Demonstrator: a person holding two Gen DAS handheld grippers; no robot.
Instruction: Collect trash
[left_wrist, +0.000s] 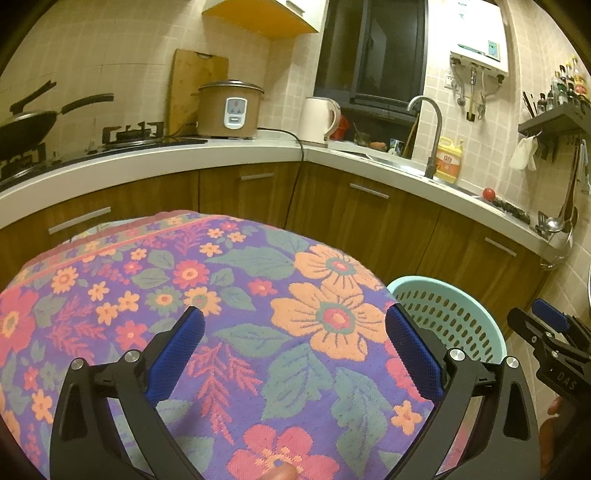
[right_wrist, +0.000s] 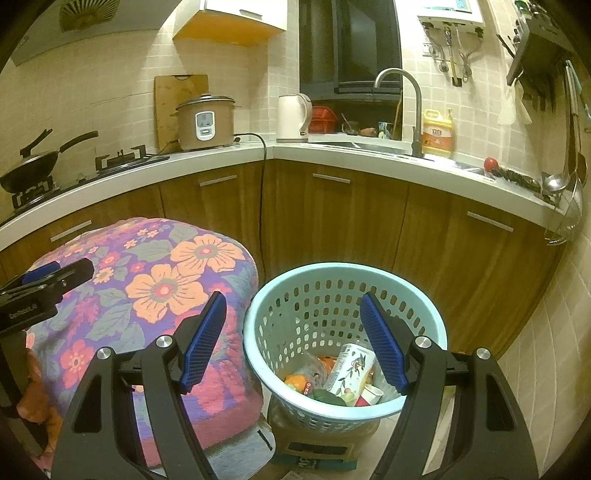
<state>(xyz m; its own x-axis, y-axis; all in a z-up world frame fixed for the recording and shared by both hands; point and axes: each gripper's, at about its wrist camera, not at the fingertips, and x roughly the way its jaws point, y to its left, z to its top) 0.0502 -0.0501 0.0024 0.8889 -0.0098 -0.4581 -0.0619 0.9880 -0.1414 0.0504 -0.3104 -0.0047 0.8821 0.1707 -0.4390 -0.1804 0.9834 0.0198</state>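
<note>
Turquoise basket (right_wrist: 258, 354) shows its trash (right_wrist: 351, 373) only in the right-wrist view.

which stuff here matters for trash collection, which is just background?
Job:
- blue basket
- trash in it: printed paper cup, orange wrapper
- left gripper, right gripper, both open, holding nothing

Background:
- floral cloth
- rice cooker
- kettle
- wok
- detergent bottle

Basket (right_wrist: 258, 354) mouth open from above, floral-covered table (right_wrist: 155, 295) close beside, cabinets (right_wrist: 332, 221) behind.
</note>
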